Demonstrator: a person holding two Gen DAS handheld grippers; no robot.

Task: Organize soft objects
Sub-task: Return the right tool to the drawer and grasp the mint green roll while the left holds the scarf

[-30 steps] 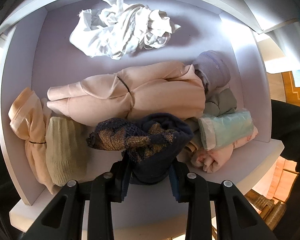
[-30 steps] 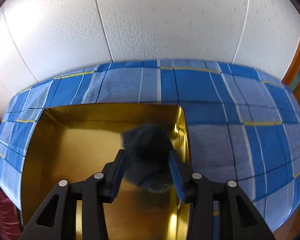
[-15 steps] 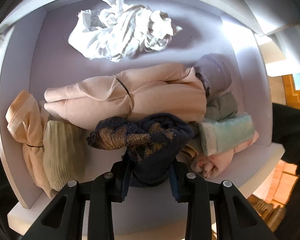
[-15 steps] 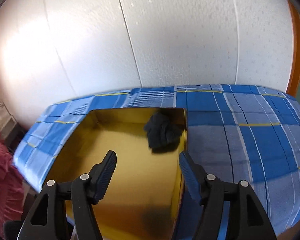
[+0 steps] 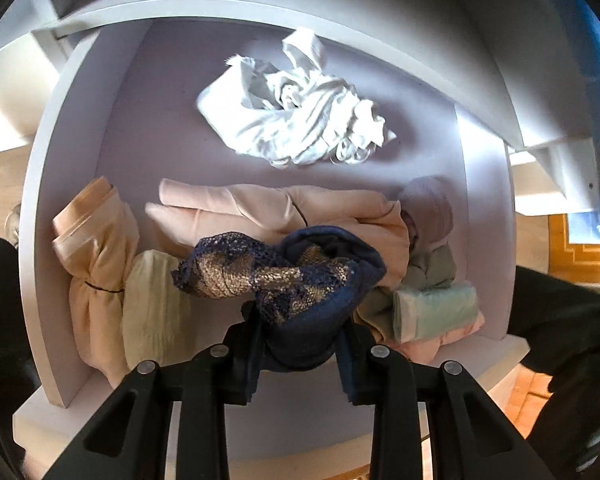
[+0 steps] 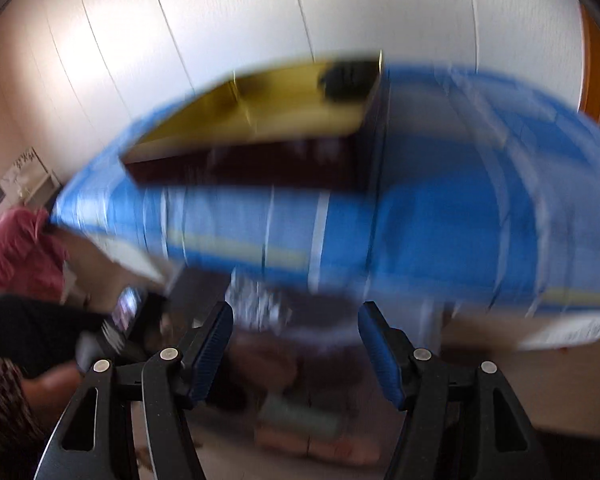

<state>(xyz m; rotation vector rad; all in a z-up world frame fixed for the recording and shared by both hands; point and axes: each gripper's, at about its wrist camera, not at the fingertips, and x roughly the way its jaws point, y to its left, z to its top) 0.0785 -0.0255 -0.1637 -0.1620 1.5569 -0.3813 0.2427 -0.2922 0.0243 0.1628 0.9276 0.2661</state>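
The right gripper (image 6: 296, 344) has pulled back and dropped low since half a second ago: the gold box (image 6: 260, 120) that sat close ahead now lies far ahead and above the fingertips, on the blue checked bed cover (image 6: 440, 208), and the whole right wrist view is smeared by motion. Its jaws stand wide apart with nothing between them. The dark bundle (image 6: 346, 80) it let go of lies in the far right corner of the gold box, against the walls.

The left gripper (image 5: 298, 344) remains clamped on the navy lace-trimmed garment (image 5: 300, 276), which bulges up between the pads and spills forward and left. The white drawer (image 5: 60, 216) has slid slightly right in its view. Beyond the fingertips lies the long pink roll (image 5: 260, 208), touching the navy piece. To the left sit a peach tied roll (image 5: 96, 248) and a cream roll (image 5: 152, 312), side by side near the drawer's left wall. To the right a mint roll (image 5: 436, 308) is packed with other small rolls against the right wall. The crumpled white cloth (image 5: 296, 120) lies far ahead, apart from the rest, with bare drawer floor around it.
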